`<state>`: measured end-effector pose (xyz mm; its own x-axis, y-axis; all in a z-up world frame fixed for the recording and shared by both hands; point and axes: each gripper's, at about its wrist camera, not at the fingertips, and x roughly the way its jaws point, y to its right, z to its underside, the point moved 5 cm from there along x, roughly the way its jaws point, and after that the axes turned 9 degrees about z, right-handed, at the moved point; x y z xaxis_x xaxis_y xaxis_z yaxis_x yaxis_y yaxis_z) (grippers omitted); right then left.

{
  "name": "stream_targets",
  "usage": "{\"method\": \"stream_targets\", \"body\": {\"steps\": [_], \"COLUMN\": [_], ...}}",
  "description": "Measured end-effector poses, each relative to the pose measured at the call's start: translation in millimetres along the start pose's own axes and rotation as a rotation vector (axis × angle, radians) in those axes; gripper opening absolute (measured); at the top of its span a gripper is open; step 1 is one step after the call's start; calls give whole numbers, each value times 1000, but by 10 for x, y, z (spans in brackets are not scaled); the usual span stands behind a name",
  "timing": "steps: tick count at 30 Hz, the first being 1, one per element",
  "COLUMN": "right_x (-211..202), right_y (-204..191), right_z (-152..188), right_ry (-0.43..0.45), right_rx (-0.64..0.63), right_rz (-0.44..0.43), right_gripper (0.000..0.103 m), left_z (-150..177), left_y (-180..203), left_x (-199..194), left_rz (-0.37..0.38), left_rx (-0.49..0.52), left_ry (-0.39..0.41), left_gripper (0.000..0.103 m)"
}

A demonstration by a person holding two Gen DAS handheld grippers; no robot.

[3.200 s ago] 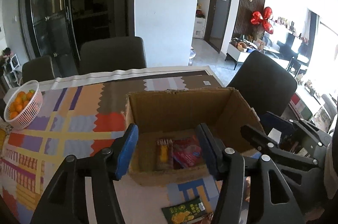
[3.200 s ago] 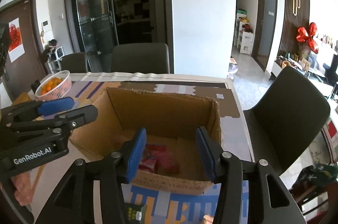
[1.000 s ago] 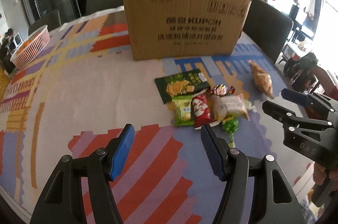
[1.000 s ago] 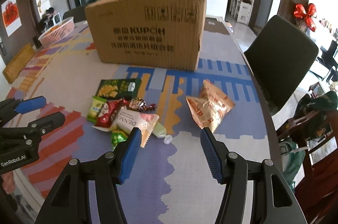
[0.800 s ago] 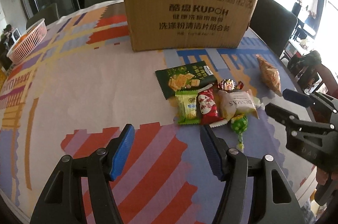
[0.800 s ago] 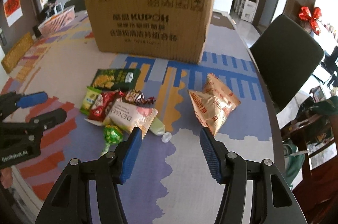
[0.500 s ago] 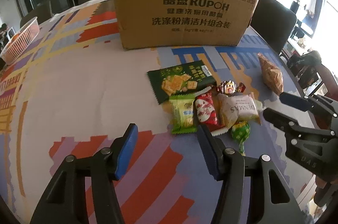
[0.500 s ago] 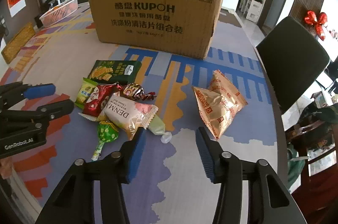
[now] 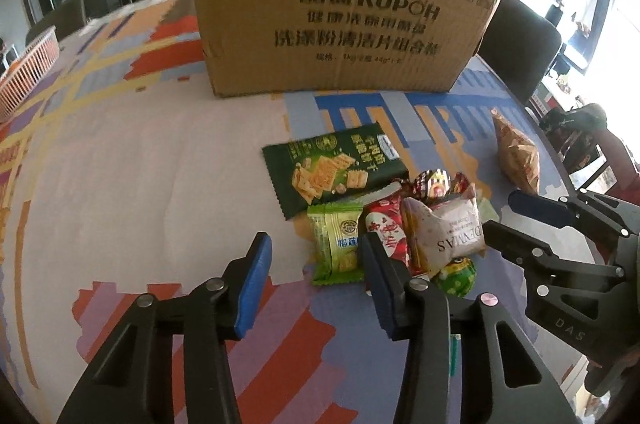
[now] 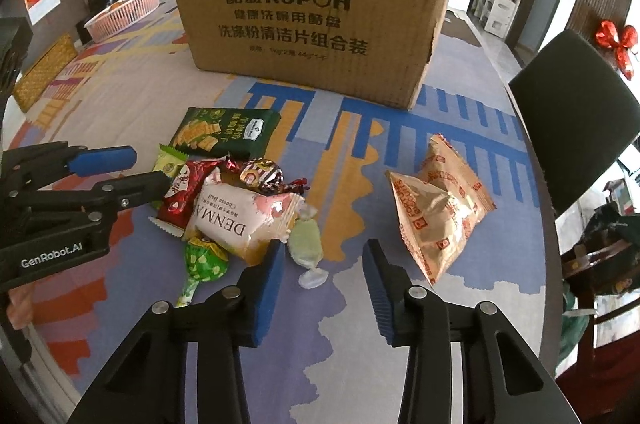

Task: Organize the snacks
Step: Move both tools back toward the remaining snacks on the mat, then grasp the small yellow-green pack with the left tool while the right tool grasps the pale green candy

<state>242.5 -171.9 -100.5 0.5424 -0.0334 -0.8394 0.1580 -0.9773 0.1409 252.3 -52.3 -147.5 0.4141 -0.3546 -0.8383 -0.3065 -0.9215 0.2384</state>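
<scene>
The left gripper (image 9: pixel 316 278) stands wide and empty, low over the table (image 9: pixel 120 175), its right finger just at the near end of the light green packet (image 9: pixel 336 244) and the red packet (image 9: pixel 386 232). The right gripper (image 10: pixel 322 272) is likewise wide and holds nothing; between its fingers and just beyond lies the pale green candy (image 10: pixel 306 244), with the white DENMA cheese-ball bag (image 10: pixel 244 216) touching its left finger.

Outward, the snacks lie in a heap near the table's front edge: a green lollipop (image 10: pixel 204 258), a foil-wrapped sweet (image 10: pixel 260 175) and the dark green cracker pack (image 10: pixel 224 131) at the back of the pile. The gold biscuit bag (image 10: pixel 436 207) lies apart, toward the right edge. Behind them all the cardboard box (image 10: pixel 316 7) stands upright, its open top out of view.

The step in hand looks like choosing and reaching for a snack. Next, each gripper needs to drop onto one item, close on it alone without dragging its neighbours, then lift it above the box wall.
</scene>
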Motion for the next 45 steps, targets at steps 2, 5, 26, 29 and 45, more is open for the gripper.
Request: {"method": "stream_targets", "body": {"steps": [2, 5, 26, 29, 45], "right_x": [24, 64, 105, 11, -637], "right_y": [-11, -29, -110, -89, 8], "right_z": [-9, -21, -156, -177, -491], "right_ry": [-3, -9, 22, 46, 213], "right_rx": [-3, -2, 45, 58, 105], "right_rz": [-2, -11, -38, -31, -57], "right_gripper": [40, 37, 12, 12, 12], "left_z": [14, -4, -9, -24, -395], "left_y": [-17, -24, -60, -42, 164], "left_x": [40, 50, -33, -131, -781], "left_rz": [14, 12, 19, 17, 28], "left_rx": [-14, -17, -51, -50, 15], "left_ry": [-14, -11, 10, 32, 194], "left_gripper": [42, 41, 20, 20, 20]}}
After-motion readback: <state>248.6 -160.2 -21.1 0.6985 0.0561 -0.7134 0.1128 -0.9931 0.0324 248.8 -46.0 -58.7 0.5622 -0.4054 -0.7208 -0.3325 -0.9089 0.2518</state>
